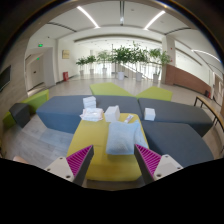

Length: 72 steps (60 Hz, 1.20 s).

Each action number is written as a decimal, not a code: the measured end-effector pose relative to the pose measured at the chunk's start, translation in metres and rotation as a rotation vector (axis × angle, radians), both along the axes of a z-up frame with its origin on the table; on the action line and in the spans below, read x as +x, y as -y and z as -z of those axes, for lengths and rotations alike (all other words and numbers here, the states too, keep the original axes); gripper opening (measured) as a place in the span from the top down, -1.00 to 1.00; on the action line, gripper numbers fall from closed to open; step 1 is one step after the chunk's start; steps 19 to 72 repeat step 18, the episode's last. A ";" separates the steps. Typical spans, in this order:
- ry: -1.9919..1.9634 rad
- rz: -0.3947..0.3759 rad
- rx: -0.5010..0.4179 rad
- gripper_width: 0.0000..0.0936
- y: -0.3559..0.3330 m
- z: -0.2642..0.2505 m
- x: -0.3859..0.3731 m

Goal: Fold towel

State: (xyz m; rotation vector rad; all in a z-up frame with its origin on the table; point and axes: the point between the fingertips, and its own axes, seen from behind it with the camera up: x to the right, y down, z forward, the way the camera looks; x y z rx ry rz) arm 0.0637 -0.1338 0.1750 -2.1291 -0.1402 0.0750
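Hand-held gripper (113, 160) is hovering spread and empty before the towel (121, 137) on the bench (92, 152), risking snagging one layer only.

The gripper (113, 161) hangs over the near end of the yellow rectangular cushioned panel (88, 140), its 2 fingers spread with a gap between them. The pale blue folded cloth towel (121, 138) lies on this panel just ahead of the fingers, toward its right edge, not touching either. Beyond the panel's far edge sit 3 white crumpled cloths (92, 114), side by side on the dark grey upholstered platform (60, 112), which extends left and right of the panel. A small white boxy object (149, 114) rests further right on the platform. Behind everything stands a row of green potted plants (125, 56).
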 end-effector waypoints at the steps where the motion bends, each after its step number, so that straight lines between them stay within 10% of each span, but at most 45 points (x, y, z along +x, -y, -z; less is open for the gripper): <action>1: -0.007 -0.011 0.001 -0.80 0.003 -0.001 -0.004; 72: -0.011 -0.061 0.068 -0.81 0.013 0.002 -0.018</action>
